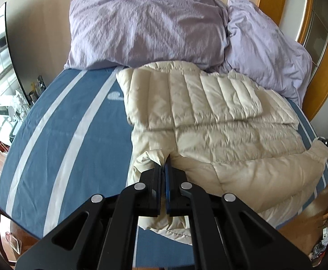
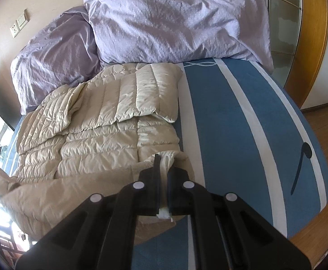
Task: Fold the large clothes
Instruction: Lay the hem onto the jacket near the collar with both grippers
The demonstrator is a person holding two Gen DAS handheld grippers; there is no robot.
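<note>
because the cream puffer jacket (image 1: pixel 209 121) is too wide for one grip, each pair of tongs has taken one near corner of it. it lies spread on the bed (image 1: pixel 62 123), on the blue cover with pale stripes, its far end just short of the two lilac pillows (image 1: pixel 146 27) against the wall.

the left tongs (image 1: pixel 165 168) are closed tight on a bunched fold at the jacket's near hem, the fabric puckered up around the tips. the right tongs (image 2: pixel 162 171) are likewise clamped on the opposite near corner, with a sliver of cream cloth showing in the narrow slot between the jaws. in the left wrist view the right tongs appear only as a dark tip at the far right edge, beside the jacket's raised corner.

one sleeve (image 2: pixel 146 94) already lies folded across the upper body of the jacket, which suggests the sides have been dealt with and the lengthwise fold is in hand. holding both hem corners at once keeps the bottom edge straight, so it can probably be carried toward the collar as one line without skewing.

the padding is slippery and springy, so a shallow pinch could slide out, and the folded sleeve may shift if the hem drags.
</note>
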